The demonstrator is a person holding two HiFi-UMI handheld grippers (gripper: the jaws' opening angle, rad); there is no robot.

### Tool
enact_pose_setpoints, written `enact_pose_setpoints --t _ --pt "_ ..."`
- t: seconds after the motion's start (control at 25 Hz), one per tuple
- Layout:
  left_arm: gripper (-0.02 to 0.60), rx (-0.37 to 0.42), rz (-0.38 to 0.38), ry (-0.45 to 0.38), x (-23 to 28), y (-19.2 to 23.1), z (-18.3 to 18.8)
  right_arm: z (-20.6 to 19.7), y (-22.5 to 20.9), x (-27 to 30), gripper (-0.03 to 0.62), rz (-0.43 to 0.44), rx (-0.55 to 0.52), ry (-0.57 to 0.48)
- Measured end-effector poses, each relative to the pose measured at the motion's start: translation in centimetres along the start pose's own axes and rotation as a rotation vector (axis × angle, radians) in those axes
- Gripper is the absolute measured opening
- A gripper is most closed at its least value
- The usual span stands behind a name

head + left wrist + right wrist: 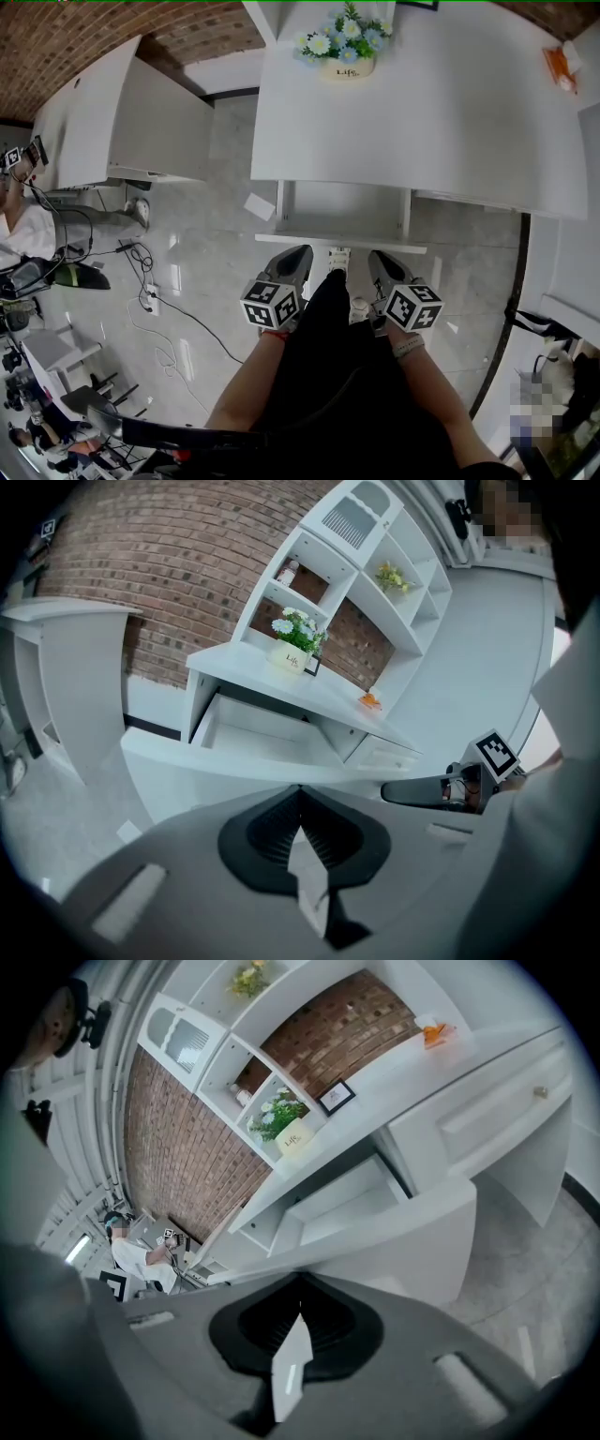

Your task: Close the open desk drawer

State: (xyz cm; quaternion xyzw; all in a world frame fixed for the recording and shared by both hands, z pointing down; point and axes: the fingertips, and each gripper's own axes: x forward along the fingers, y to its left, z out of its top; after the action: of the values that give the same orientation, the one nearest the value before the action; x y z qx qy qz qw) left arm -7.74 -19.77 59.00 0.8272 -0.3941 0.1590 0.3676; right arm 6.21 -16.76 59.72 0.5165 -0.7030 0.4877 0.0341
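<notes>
From the head view, looks down on a white desk [450,122] with the drawer [342,208] pulled well out toward the person, bare inside, its front [342,243] nearest the body. Finds the left gripper [303,253] and right gripper [379,257] side by side just short of that front, tips pointing at it; cannot tell from here whether touching. Notes a flower pot [346,52] at the back of the desk, well apart from the drawer. In the left gripper view, shows jaws pressed together at the tips with nothing held, the front [225,778] right behind them and the open drawer [267,742] beyond. In the right gripper view, shows the same: jaws closed and empty, aimed at the front [412,1241] a little below its top edge, the drawer [361,1206] open above. Reads as the very start of the push, with the drawer not yet moved in. To do it well: hold both pairs of jaws closed as blunt pushers, set both tips squarely against the front at like height, one to each side of the middle, then push level and straight toward the desk with even force on both sides, so as not to skew the drawer and jam it. Ease off near the end to avoid slamming and shaking the flower pot.
</notes>
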Motion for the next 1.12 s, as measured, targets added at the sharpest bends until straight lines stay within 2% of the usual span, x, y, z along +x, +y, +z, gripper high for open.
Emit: enact_pose_setpoints --t 1.12 --pt "0.003 0.048 -0.089 0.096 6.1 2.1 5.0 6.6 -1.6 4.8 0.002 -0.047 0.054 -0.074"
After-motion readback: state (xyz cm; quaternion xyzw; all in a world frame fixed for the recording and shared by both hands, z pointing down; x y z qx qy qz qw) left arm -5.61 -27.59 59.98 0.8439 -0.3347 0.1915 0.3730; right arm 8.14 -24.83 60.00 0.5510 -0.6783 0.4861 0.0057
